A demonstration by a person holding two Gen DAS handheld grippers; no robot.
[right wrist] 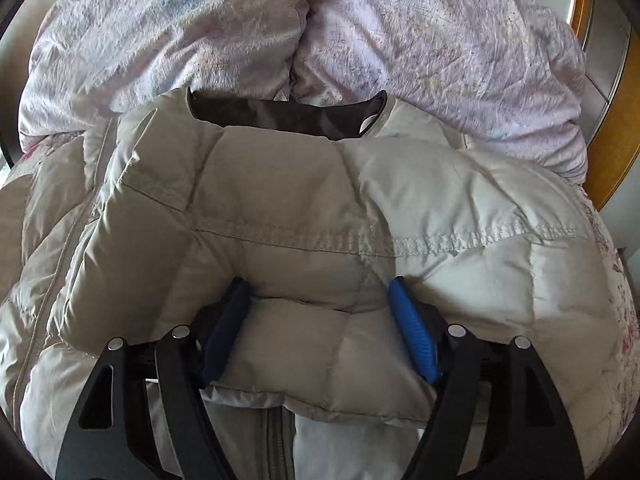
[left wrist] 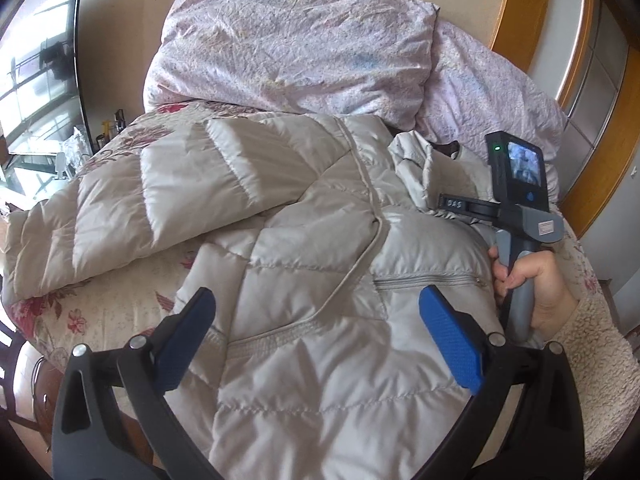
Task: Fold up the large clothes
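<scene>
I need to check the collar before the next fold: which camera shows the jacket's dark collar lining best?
The right wrist view: the dark lining lies open and centred at the top of the jacket. The left wrist view shows only a dark sliver beside the handheld device.

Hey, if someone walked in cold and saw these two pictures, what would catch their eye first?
A big puffy beige down jacket sprawls across the flowered bed, one sleeve stretched out to the left. The right tongs straddle a padded fold of it, blue pads at either side. Behind lie crumpled pale lilac pillows.
</scene>
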